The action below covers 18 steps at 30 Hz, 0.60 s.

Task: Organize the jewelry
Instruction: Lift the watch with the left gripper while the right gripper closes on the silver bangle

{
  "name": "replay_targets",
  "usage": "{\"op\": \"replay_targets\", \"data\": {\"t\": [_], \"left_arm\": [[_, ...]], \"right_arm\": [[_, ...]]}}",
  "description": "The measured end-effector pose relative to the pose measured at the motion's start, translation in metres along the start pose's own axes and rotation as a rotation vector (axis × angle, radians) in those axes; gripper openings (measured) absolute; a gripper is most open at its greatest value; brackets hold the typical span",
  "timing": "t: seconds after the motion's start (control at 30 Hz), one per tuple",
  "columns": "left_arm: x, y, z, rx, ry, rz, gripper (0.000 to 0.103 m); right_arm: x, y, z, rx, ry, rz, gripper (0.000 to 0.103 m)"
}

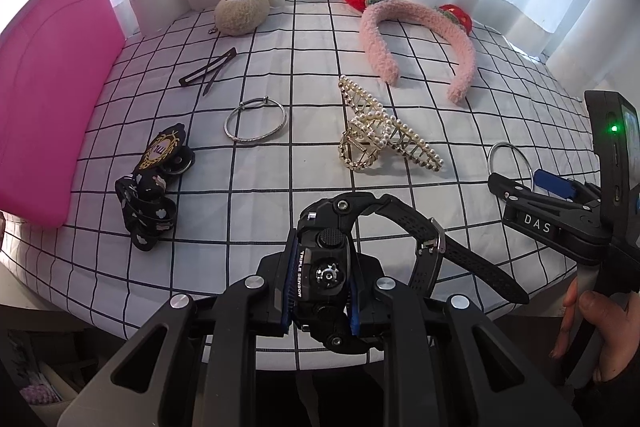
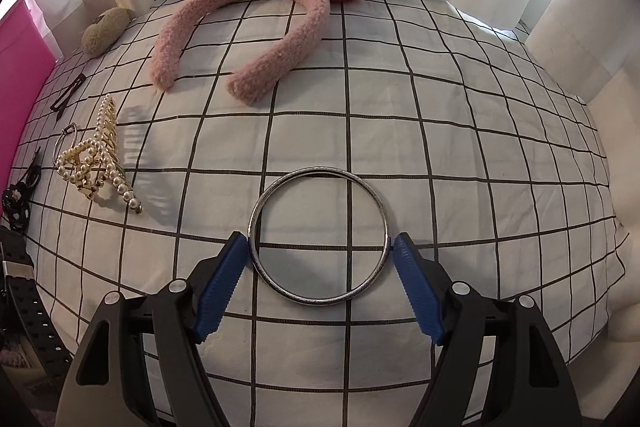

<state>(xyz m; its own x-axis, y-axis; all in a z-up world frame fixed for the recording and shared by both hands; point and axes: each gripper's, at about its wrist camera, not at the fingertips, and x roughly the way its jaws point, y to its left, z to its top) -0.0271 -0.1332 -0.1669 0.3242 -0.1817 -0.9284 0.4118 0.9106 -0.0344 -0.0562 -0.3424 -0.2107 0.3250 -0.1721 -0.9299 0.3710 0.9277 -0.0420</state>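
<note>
My left gripper [image 1: 320, 291] is shut on a black digital watch [image 1: 326, 267], its strap trailing right over the checked cloth. My right gripper [image 2: 320, 247] is open, its blue pads [image 2: 220, 287] on either side of a silver bangle [image 2: 318, 237] that lies flat on the cloth; the left pad touches its rim. That bangle shows in the left wrist view [image 1: 510, 161] beside the right gripper [image 1: 520, 187]. A second thin silver bangle [image 1: 256, 123], a pearl claw clip [image 1: 384, 131] and a pink fuzzy headband [image 1: 416, 39] lie further out.
A pink box [image 1: 52, 95] stands at the left. A black patterned hair tie with a badge [image 1: 154, 183], dark hair clips [image 1: 208, 69] and a beige fuzzy pouch [image 1: 240, 13] lie on the cloth. White curtains hang behind. The table's front edge is close below.
</note>
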Motion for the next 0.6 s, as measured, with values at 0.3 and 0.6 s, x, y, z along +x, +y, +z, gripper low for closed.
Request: {"op": "replay_targets", "data": {"t": [0.3,0.6], "left_arm": [[0.0027,0.0010,-0.0005,-0.010,0.014,-0.003,0.020],[-0.0019,0.0000,0.0009,-0.010,-0.006,0.003,0.020]], "right_arm": [[0.0075,-0.0104,0.0053,0.011,0.027,0.020,0.084],[0.0014,-0.0112,0.0008,0.002,-0.020,0.042,0.070]]}}
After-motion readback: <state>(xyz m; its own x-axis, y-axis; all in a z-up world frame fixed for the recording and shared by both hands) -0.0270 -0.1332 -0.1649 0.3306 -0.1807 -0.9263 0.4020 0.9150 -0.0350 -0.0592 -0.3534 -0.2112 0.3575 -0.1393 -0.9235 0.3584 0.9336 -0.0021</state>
